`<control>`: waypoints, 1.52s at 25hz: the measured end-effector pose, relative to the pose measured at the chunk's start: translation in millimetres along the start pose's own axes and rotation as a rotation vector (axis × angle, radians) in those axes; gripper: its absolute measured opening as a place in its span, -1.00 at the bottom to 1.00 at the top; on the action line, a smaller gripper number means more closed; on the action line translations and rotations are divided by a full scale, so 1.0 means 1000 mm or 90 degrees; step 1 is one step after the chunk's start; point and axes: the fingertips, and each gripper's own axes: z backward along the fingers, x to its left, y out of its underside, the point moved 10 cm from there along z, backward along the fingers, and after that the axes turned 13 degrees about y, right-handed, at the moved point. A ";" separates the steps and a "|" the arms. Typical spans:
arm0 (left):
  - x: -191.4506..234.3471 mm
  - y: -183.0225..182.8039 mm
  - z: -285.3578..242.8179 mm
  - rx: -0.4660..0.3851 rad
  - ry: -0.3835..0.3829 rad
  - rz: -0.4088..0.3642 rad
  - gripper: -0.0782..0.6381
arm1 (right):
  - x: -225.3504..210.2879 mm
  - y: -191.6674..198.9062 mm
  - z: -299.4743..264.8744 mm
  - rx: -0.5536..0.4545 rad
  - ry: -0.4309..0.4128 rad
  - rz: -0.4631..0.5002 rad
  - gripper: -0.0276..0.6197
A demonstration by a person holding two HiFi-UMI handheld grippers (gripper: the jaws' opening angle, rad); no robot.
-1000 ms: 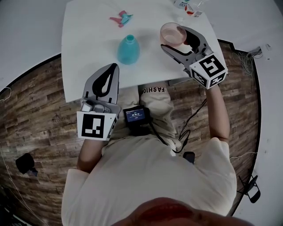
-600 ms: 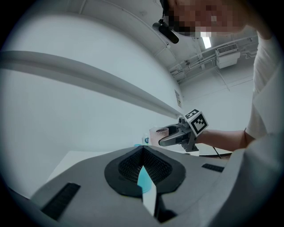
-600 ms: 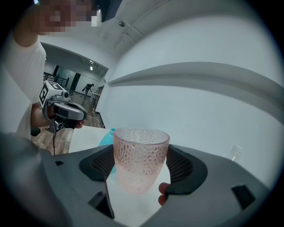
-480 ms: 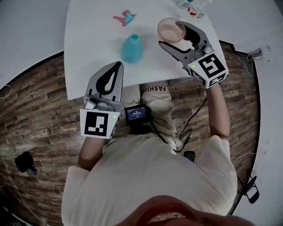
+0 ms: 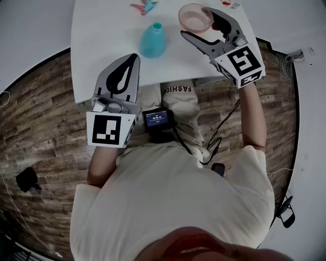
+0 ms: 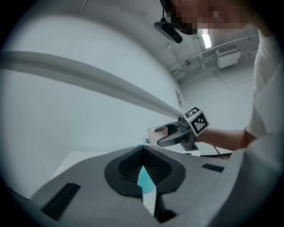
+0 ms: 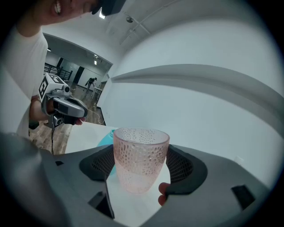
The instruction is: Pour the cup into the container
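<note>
Cup (image 5: 195, 18) now sits higher in frame, upper right of container (image 5: 153, 41). Stiff, probably light and slippery; right gripper (image 7: 142, 172) pinches its side wall. Left gripper (image 5: 131, 60) pressed together.

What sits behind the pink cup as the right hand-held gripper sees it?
A teal container on the white table; only a sliver shows left of the cup, the rest covered by cup and jaw.

Only a sliver of the teal container (image 6: 144, 179) shows in left gripper view, rest behind the jaws; in right gripper view it's mostly behind the cup (image 7: 141, 157). Cup contents: can't tell. Head view: pink-teal thing (image 5: 145, 6) & small items (image 5: 231, 3) at far side of table (image 5: 102, 41) cut off by top edge
</note>
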 end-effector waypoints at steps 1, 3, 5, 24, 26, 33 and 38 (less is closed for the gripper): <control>0.000 0.000 0.001 0.000 -0.001 -0.003 -0.75 | 0.001 -0.001 -0.001 -0.001 0.000 0.003 0.20; 0.000 -0.001 0.002 -0.001 -0.001 -0.009 -0.75 | 0.003 -0.003 -0.002 -0.002 0.000 0.011 0.20; 0.001 -0.002 0.004 -0.001 -0.001 -0.013 -0.75 | 0.006 -0.007 -0.004 -0.001 0.001 0.022 0.20; 0.006 -0.001 0.012 0.002 0.006 -0.011 -0.75 | 0.021 -0.021 -0.018 0.021 0.008 0.122 0.20; 0.007 0.000 0.012 0.005 0.007 -0.009 -0.75 | 0.022 -0.020 -0.020 0.026 0.008 0.127 0.20; 0.011 0.001 0.012 0.007 0.008 -0.001 -0.75 | 0.022 -0.020 -0.026 0.035 0.011 0.140 0.20; 0.008 0.003 0.011 0.010 0.013 -0.001 -0.75 | 0.024 -0.020 -0.027 0.037 0.008 0.140 0.20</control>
